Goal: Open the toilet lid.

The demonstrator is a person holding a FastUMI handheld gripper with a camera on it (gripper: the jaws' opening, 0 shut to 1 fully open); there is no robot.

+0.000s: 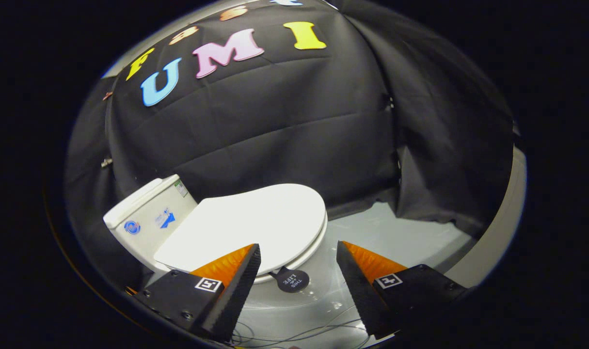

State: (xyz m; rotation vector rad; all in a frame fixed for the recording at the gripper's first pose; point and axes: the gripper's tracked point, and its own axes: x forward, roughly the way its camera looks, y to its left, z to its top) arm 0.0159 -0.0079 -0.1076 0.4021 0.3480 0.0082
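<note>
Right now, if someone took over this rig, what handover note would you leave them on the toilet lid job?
Gripper: open, holding nothing, fingers spread just short of the toilet.
Toilet lid: flat down on the seat, closed, just ahead of the fingers; one fingertip overlaps its front edge in view, contact unclear.
Black round tab: hangs at the lid's front edge, between the fingers.
Tank: behind the lid.
Done: approach only.
Left: catch the front edge or tab and lift the lid.

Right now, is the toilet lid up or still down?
Down. The toilet lid lies flat over the seat, its black pull tab hanging at the front edge. The gripper is open, holding nothing, just short of the tab.
</note>
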